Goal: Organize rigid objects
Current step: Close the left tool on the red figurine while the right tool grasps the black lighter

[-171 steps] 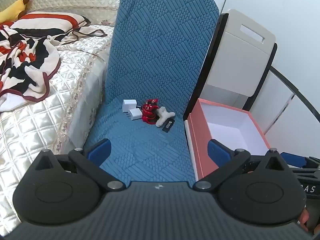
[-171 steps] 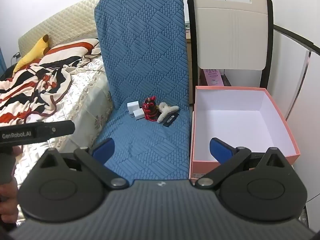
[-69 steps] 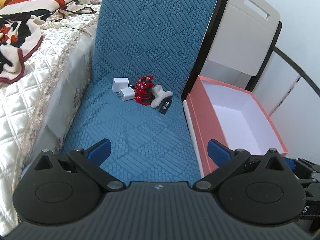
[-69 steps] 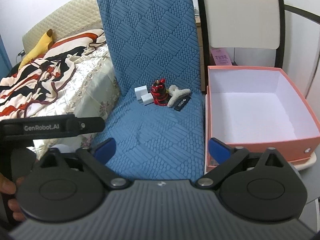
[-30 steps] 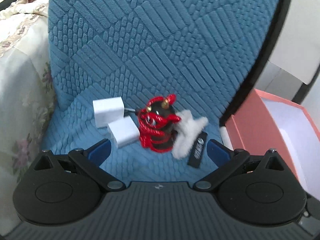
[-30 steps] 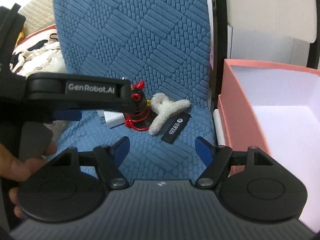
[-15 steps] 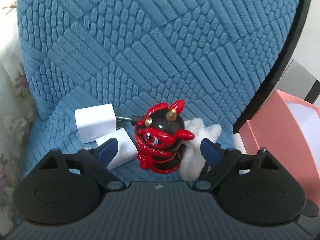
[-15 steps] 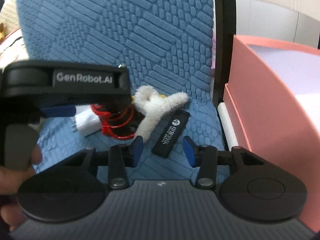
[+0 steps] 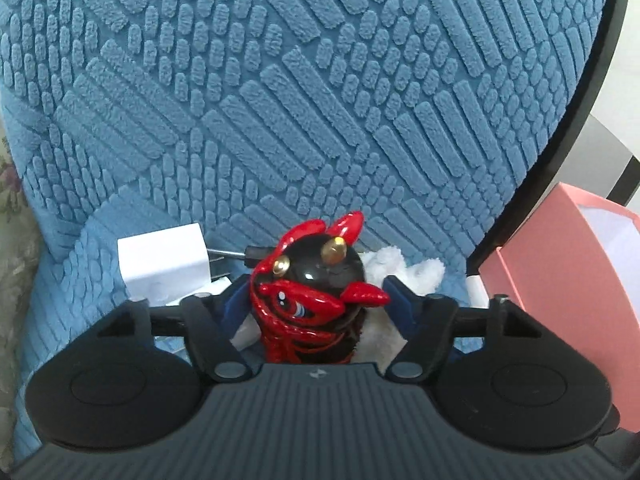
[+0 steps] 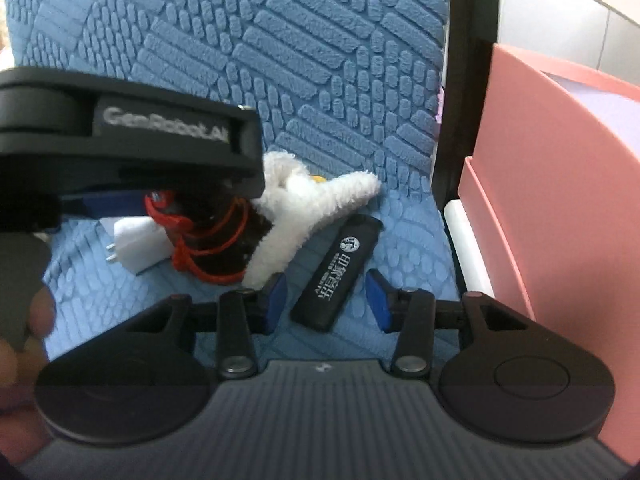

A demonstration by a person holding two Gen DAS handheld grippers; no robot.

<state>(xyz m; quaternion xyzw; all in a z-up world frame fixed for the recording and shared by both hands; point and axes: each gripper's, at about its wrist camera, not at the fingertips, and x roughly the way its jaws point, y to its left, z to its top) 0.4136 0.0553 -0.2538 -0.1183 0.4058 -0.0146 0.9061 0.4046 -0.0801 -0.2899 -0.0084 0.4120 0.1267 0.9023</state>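
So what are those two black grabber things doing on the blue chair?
A person is tidying small things. The left gripper has its blue fingers on either side of the shiny red-and-black horned figurine, nearly closed on it. The right gripper is open around the black lighter with white writing, not squeezing yet. Both things sit on the blue textured chair cover, beside the pink cardboard box.
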